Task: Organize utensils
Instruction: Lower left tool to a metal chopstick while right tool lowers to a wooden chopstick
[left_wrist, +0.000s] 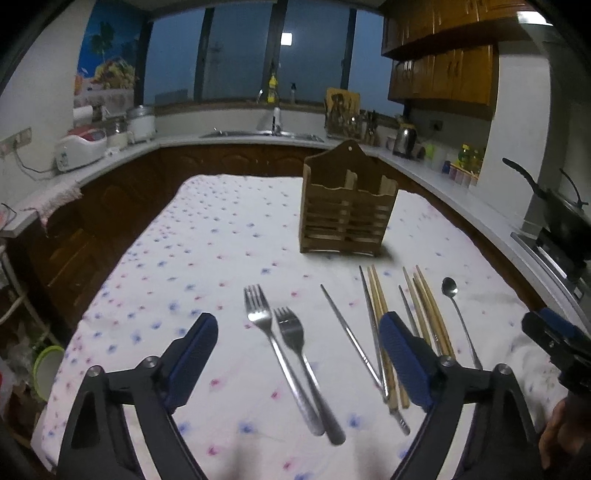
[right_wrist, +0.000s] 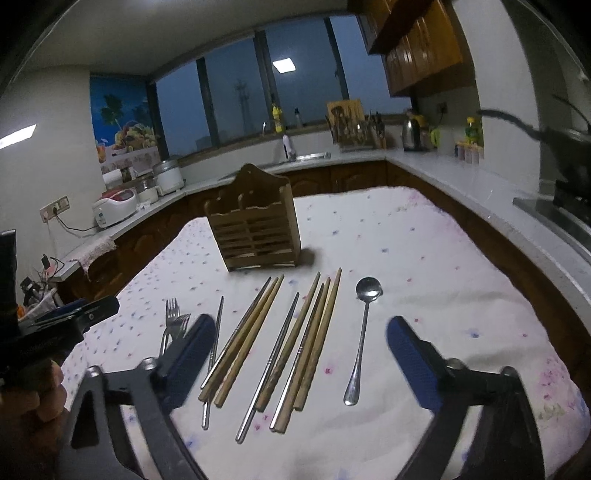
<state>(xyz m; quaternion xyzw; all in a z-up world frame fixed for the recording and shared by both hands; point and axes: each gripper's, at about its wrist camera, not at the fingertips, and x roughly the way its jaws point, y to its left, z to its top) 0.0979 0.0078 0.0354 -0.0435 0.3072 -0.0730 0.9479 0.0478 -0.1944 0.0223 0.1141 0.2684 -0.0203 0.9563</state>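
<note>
A slatted wooden utensil holder (left_wrist: 345, 214) (right_wrist: 255, 229) stands upright on the flowered tablecloth (left_wrist: 207, 243). In front of it lie two forks (left_wrist: 280, 343), a metal chopstick (left_wrist: 349, 336), wooden chopsticks (left_wrist: 428, 306) mixed with metal ones, and a long spoon (left_wrist: 451, 291). My left gripper (left_wrist: 297, 321) hangs open above the forks, holding nothing. In the right wrist view, my right gripper (right_wrist: 301, 322) is open over the chopsticks (right_wrist: 314, 332), with the spoon (right_wrist: 364, 325) lying inside its right finger. Each gripper shows at the edge of the other's view.
An L-shaped kitchen counter (left_wrist: 424, 173) wraps around the table, with a sink (left_wrist: 266, 133), kettle (left_wrist: 404, 140), rice cookers (left_wrist: 79, 146) and a knife rack. A wok on a stove (left_wrist: 561, 221) sits at the right. A person's hand (right_wrist: 33, 391) holds the left gripper.
</note>
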